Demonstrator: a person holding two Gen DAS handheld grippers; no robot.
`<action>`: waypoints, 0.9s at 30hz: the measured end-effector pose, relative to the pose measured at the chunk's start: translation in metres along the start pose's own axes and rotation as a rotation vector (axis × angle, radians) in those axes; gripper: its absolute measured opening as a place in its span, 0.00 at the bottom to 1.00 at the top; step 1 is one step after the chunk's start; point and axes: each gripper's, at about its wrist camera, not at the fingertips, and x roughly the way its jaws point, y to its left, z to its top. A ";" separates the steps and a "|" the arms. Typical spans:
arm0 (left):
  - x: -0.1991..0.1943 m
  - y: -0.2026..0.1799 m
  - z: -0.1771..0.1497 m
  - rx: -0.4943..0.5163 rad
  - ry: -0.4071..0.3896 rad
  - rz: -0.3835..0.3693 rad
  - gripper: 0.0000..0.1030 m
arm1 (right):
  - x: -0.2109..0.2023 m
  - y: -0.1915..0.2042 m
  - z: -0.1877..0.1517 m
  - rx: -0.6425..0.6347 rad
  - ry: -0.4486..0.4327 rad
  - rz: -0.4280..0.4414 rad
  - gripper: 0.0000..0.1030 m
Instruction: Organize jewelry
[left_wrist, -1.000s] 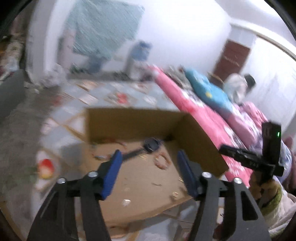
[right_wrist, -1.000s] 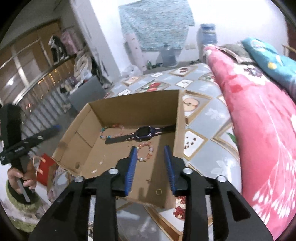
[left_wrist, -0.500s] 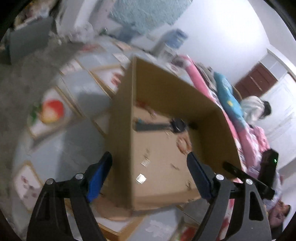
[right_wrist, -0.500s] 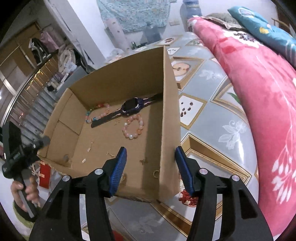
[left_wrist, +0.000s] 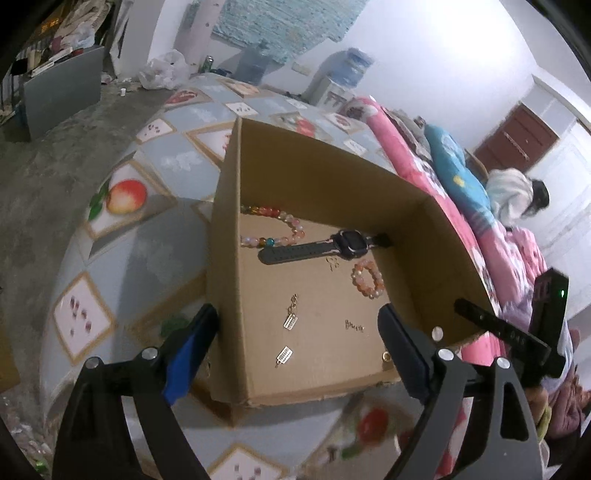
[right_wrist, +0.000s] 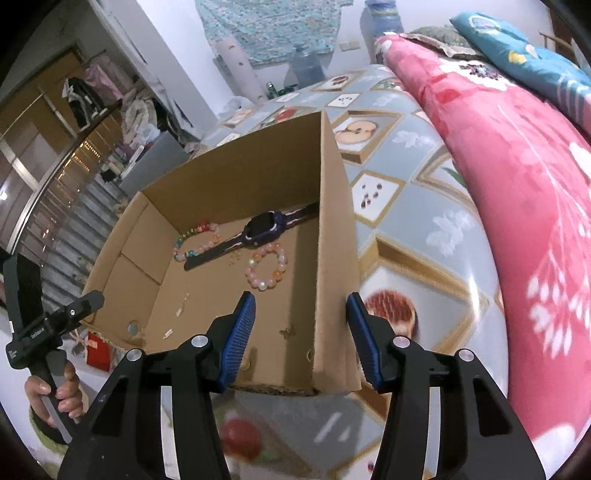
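A cardboard box (left_wrist: 317, 192) is sitting mid-frame on a patterned mat (left_wrist: 155, 162), holding a watch (left_wrist: 351, 242), two bead bracelets (left_wrist: 367, 278) and small charms (left_wrist: 290, 321), all loose; sorting is hardly starting. The left gripper (left_wrist: 295, 343), jaws just widening, and right gripper (right_wrist: 301, 332), half open, are now straddling the box's side walls, holding nothing; earlier both were hanging farther back.

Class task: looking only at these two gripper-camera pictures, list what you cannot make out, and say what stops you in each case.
- Multicolour bead bracelet, left wrist view: its left part is cut off by the cardboard box wall.
- Watch, right wrist view: its far strap end disappears behind the box's right wall.
- Small gold charms, left wrist view: too small to tell their type.
- Box's near floor, right wrist view: hidden behind the right gripper.
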 end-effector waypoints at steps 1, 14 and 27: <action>-0.003 -0.001 -0.005 0.006 0.005 0.002 0.84 | -0.002 0.001 -0.005 -0.001 0.004 -0.001 0.48; -0.022 -0.005 -0.040 0.065 -0.090 0.028 0.89 | -0.021 -0.002 -0.038 0.011 -0.047 0.018 0.60; -0.109 -0.049 -0.052 0.167 -0.449 0.218 0.95 | -0.110 0.052 -0.059 -0.204 -0.426 -0.187 0.92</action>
